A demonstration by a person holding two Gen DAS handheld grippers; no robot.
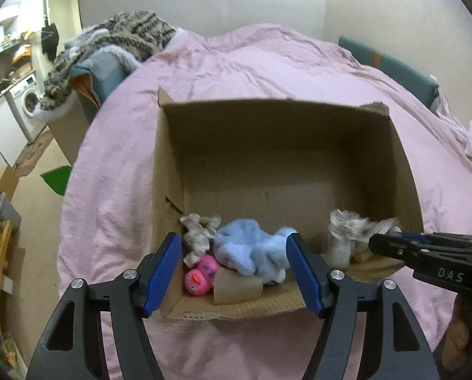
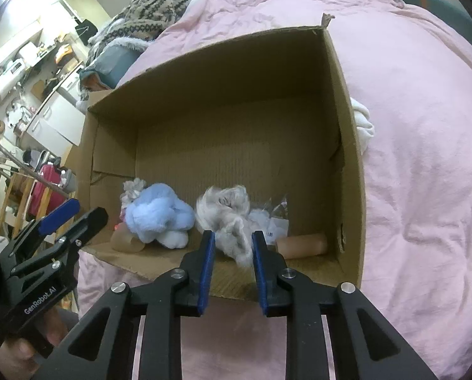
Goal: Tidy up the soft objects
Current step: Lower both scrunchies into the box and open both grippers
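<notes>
A grey fluffy toy (image 2: 225,218) lies near the front of a cardboard box (image 2: 350,126) that sits on a pink-covered bed (image 2: 425,158). Its trailing fur hangs between the fingers of the right gripper (image 2: 232,247), which stand partly apart; whether they pinch the fur or have just let go, I cannot tell. To its left lies a light blue plush (image 1: 251,247), with a pale knotted toy (image 1: 198,231) and a pink rubber duck (image 1: 201,274) in the box's near left corner, beside a cardboard tube (image 1: 236,285). The left gripper (image 1: 236,272) hangs wide open over the box's front edge, holding nothing, its fingers either side of the blue plush.

The step looks like dropping soft things into the box. A white cloth (image 2: 362,123) lies on the bed just outside the box's right wall, so the next move probably calls for reaching round the box for it.

A second tube (image 2: 302,245) and a crinkled clear wrapper (image 2: 277,218) lie by the grey toy. The duck is almost hidden in the right view, and the grey toy is blurred in the left view.
</notes>
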